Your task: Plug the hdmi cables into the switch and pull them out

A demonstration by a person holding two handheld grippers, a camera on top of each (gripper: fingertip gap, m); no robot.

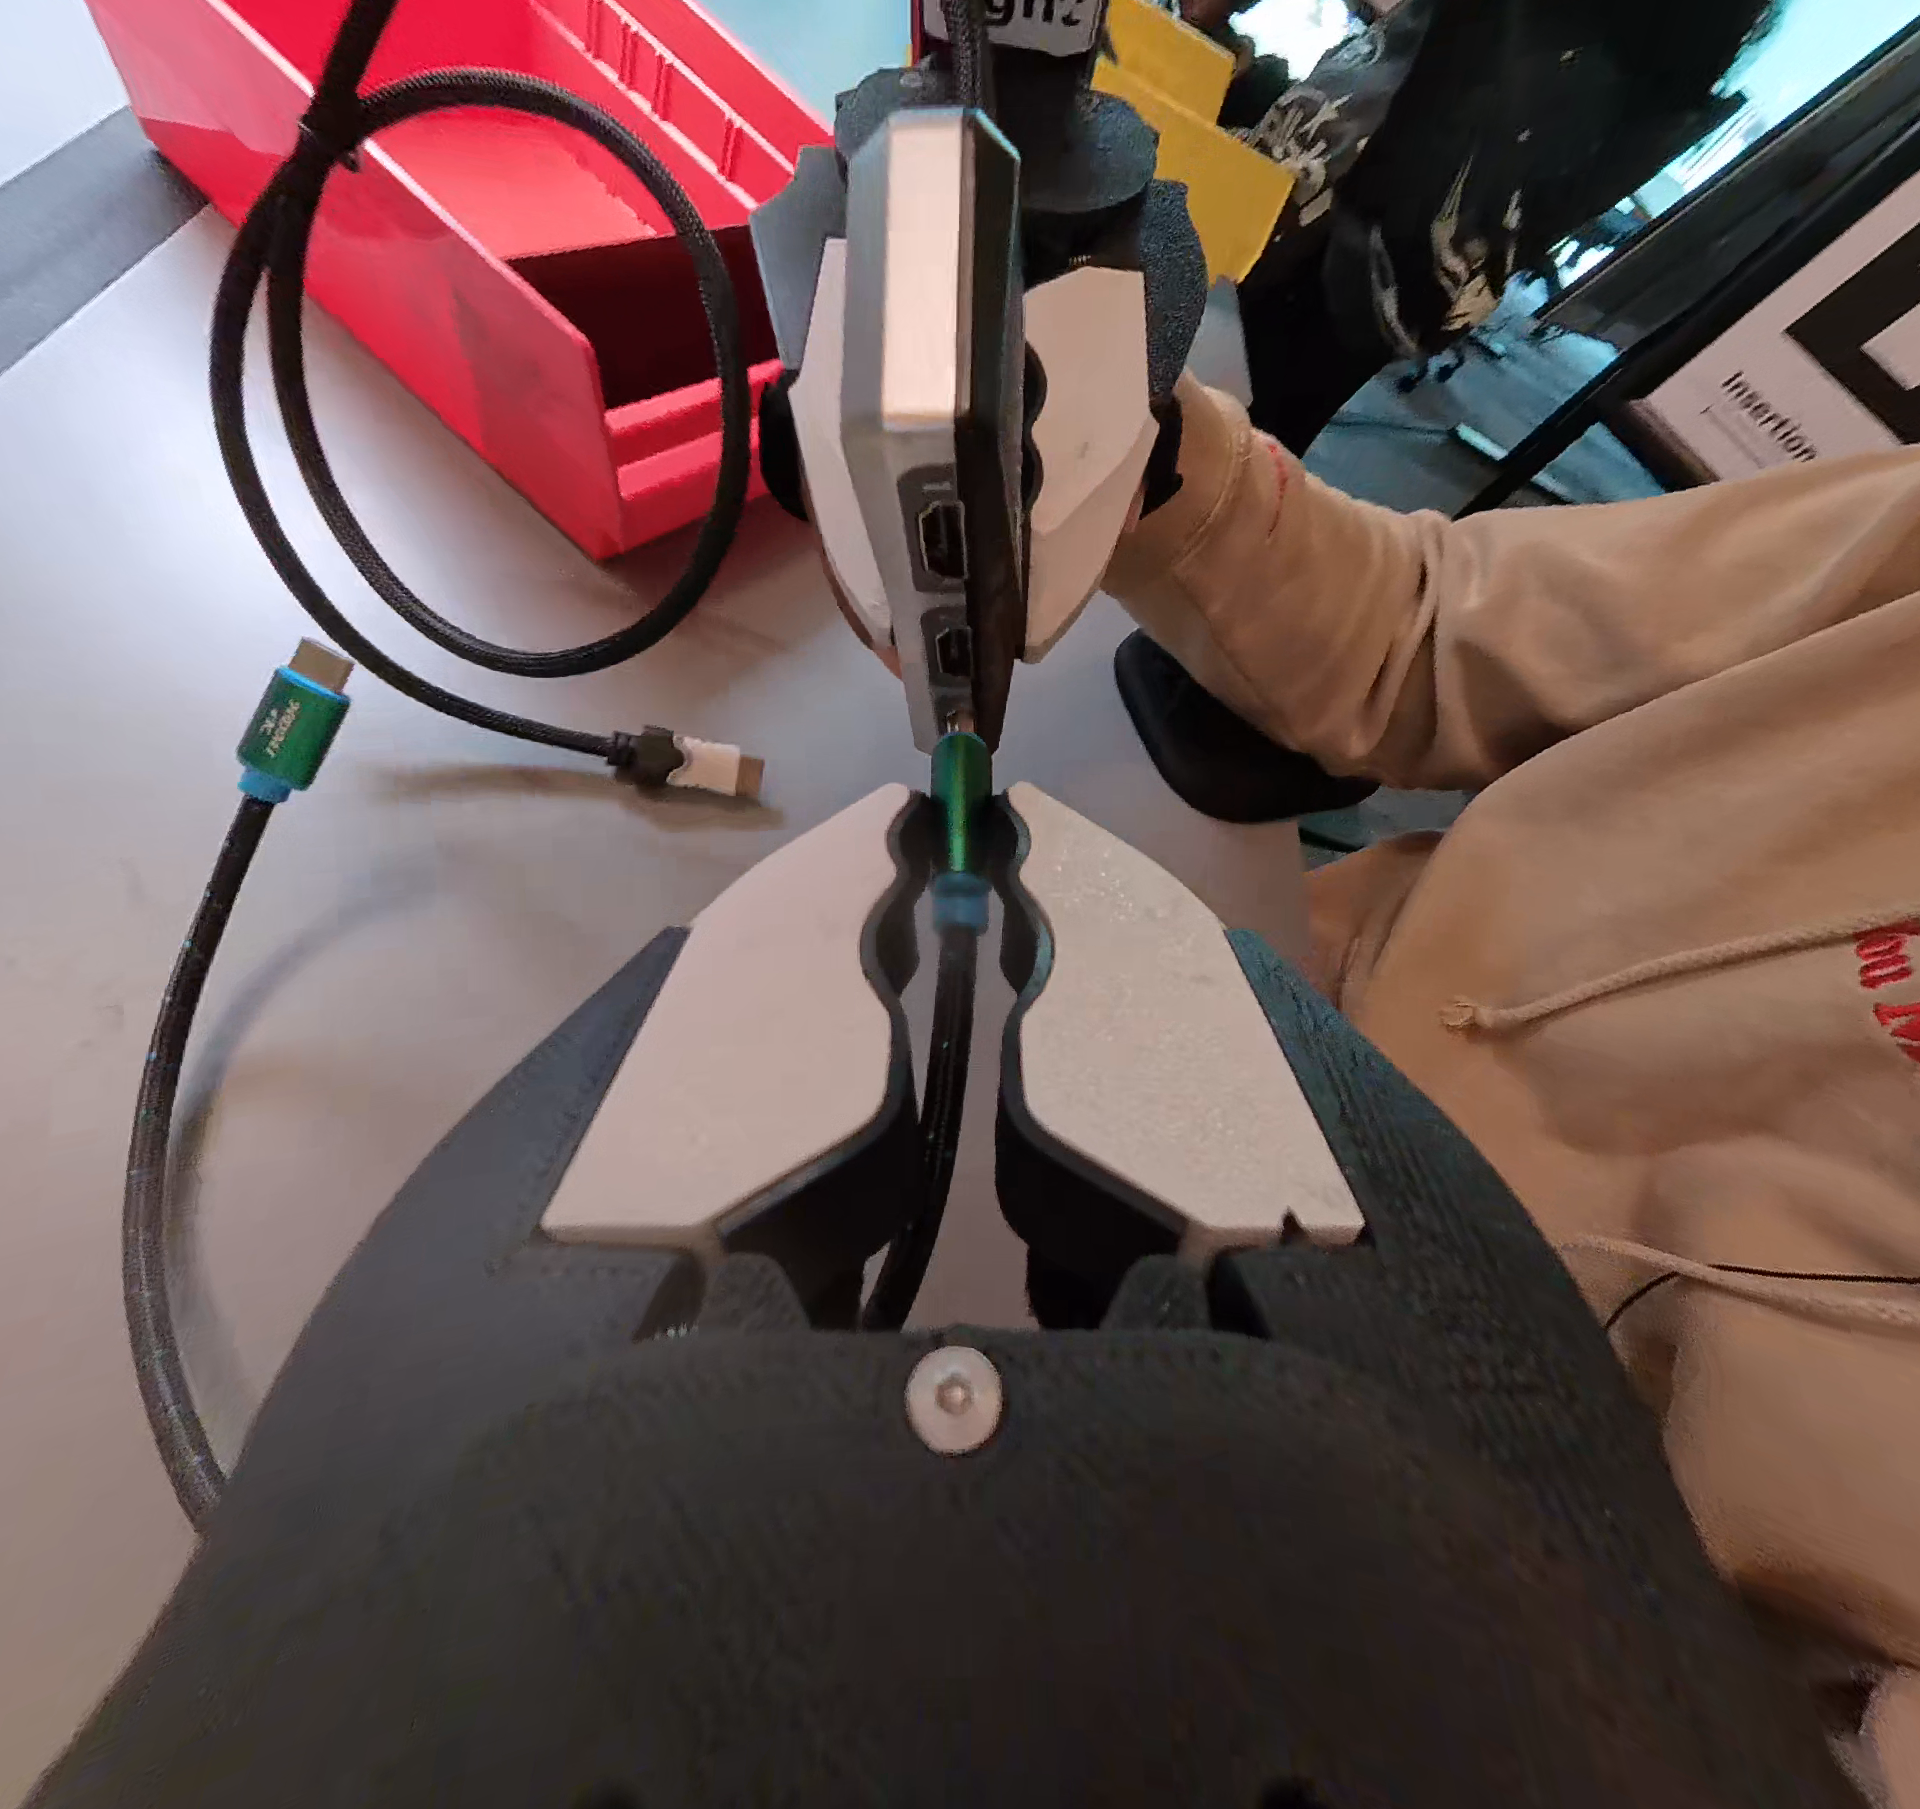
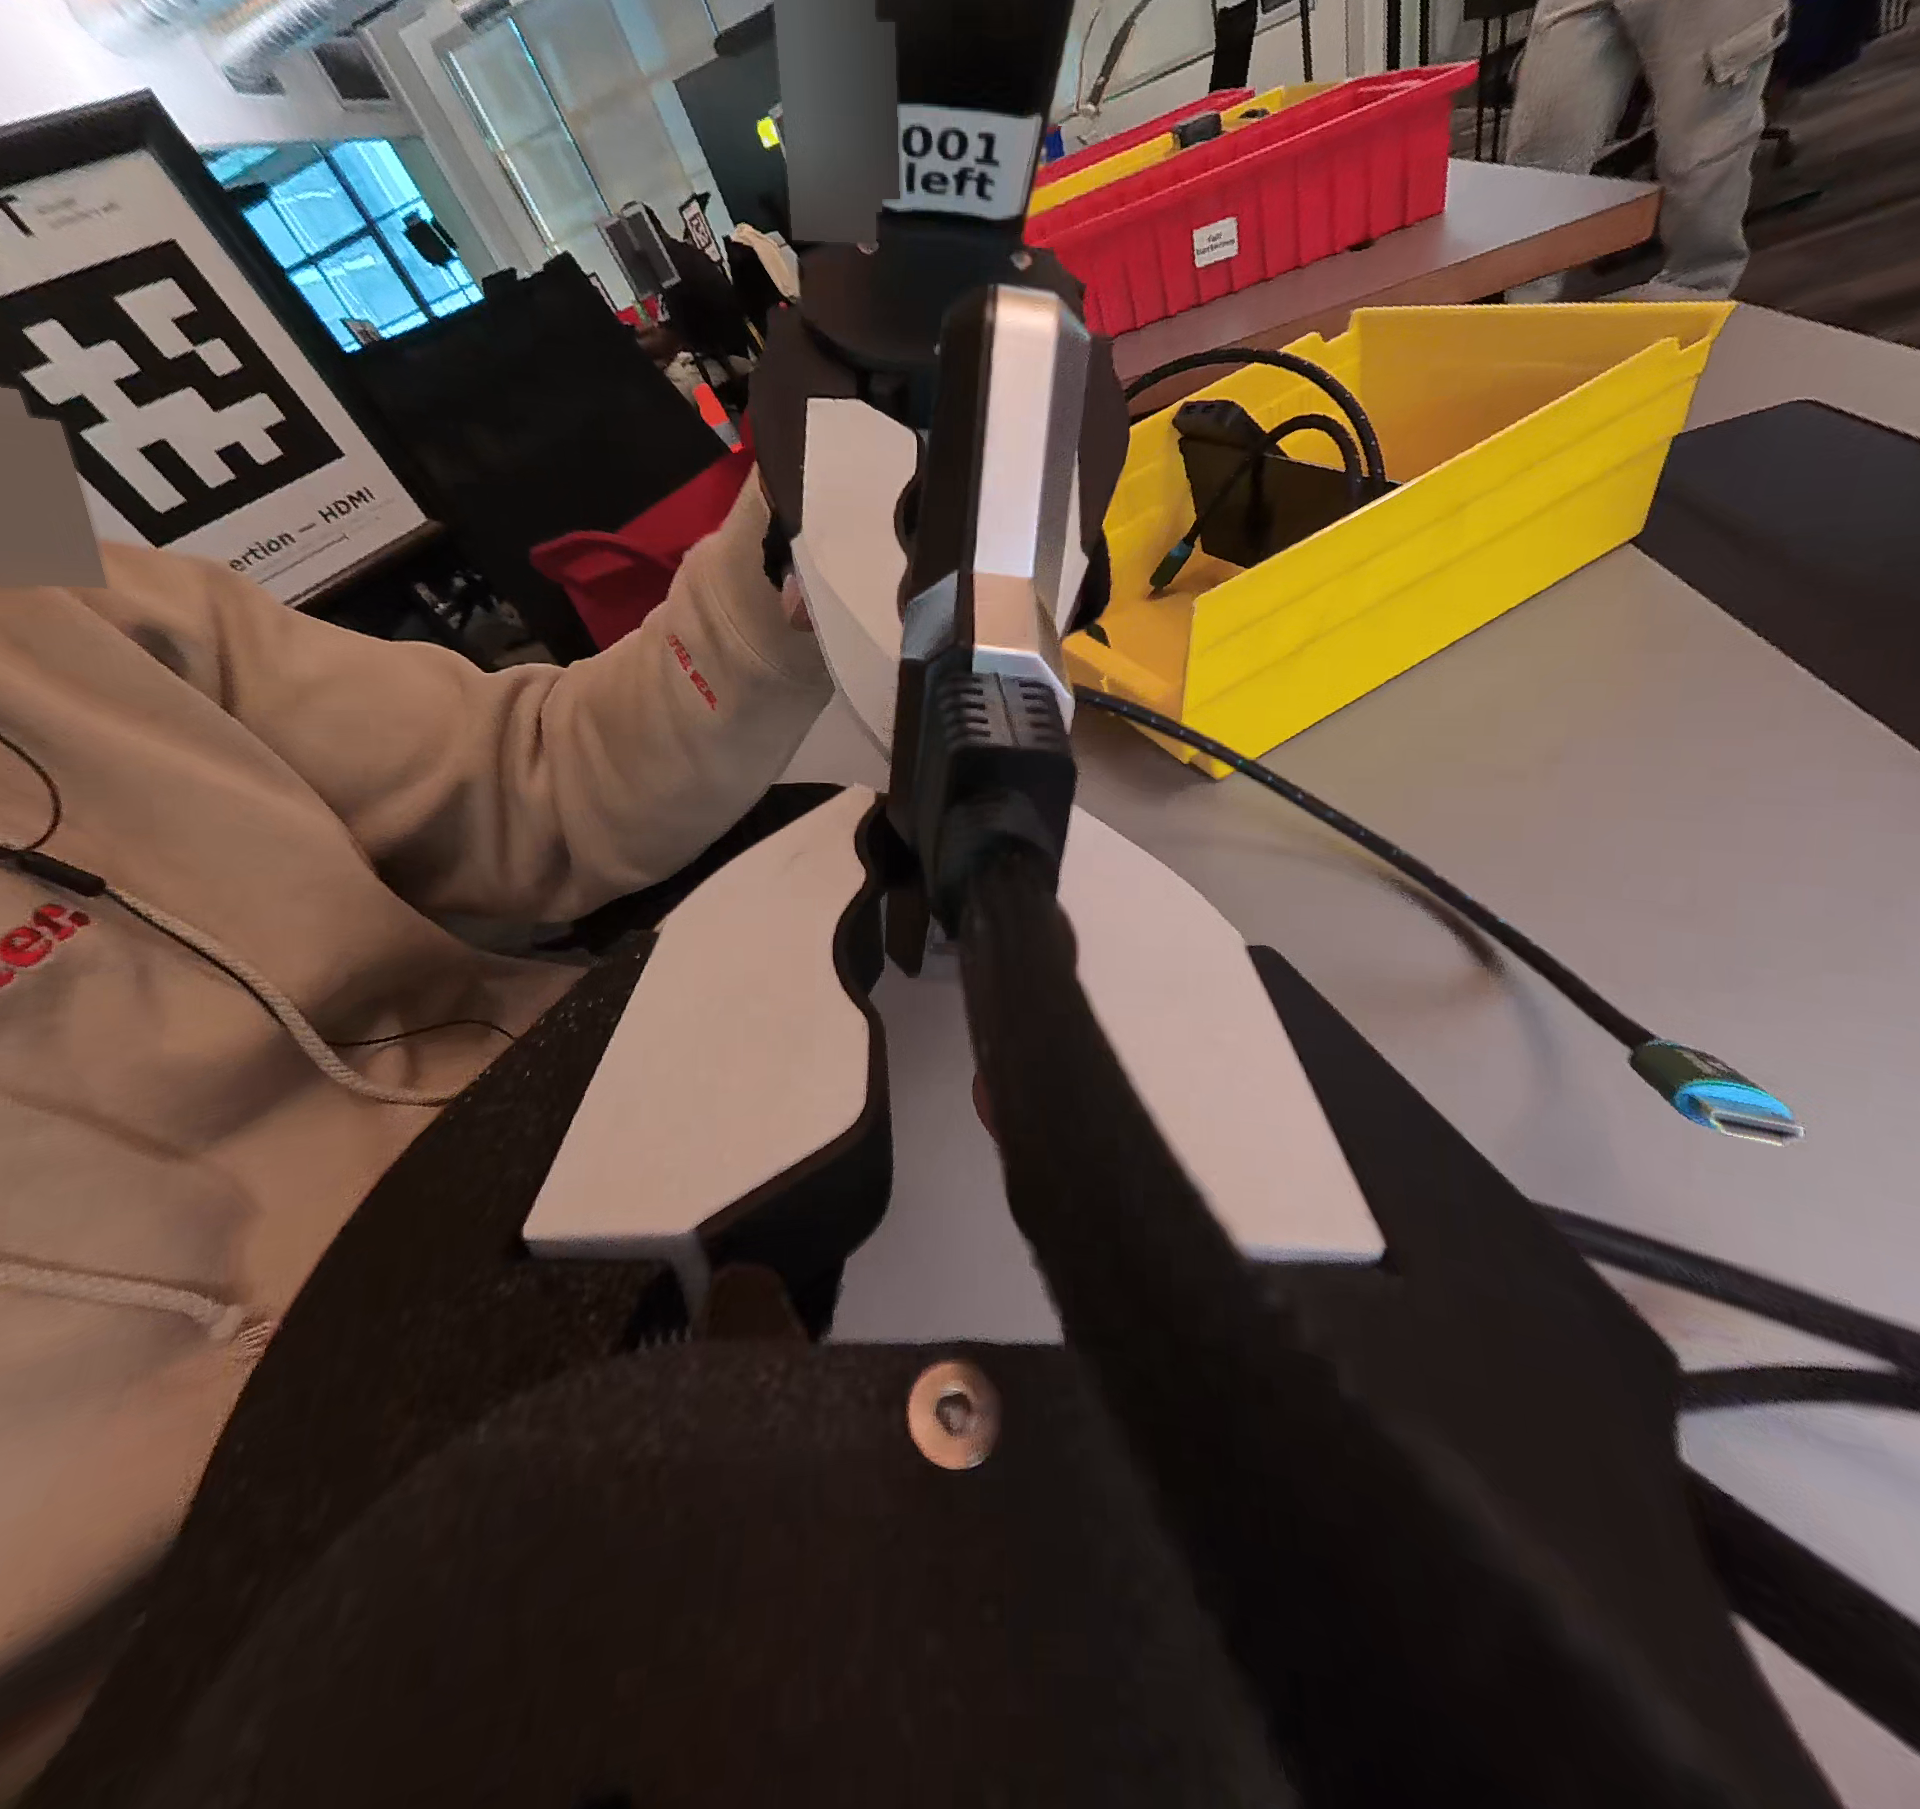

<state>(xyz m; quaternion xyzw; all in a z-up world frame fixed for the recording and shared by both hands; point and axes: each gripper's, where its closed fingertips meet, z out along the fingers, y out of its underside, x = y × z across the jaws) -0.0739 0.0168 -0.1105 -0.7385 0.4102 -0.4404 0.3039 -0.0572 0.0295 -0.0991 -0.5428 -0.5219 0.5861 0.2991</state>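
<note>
Item: silver switch [image 1: 928, 325], held off the tabletop [image 1: 156, 616], edge-on, its row of sockets facing the left claw. Judged reason: one claw steadies the box so the other can push a plug straight along the socket line.

Right claw [image 2: 971, 886]: closed on the switch from the far side. A thick black cable [image 2: 1029, 1032] is already seated in the switch's end nearest it and trails back between its fingers.

Left claw [image 1: 956, 803]: closed tight on the green plug [image 1: 958, 783], the cable running back through the narrow gap. The plug's tip touches or has just entered the lowest socket; how deep it sits cannot be told.

Loose stock: the same cable's other green-and-blue plug [image 1: 294, 720] lies toward the tabletop's left edge; a white-tipped plug [image 1: 707, 767] lies nearer the middle, apart from both claws.

Bins: red bin [image 1: 436, 201] at the far left; yellow bin [image 2: 1455, 512] beside it, holding further cables.
</note>
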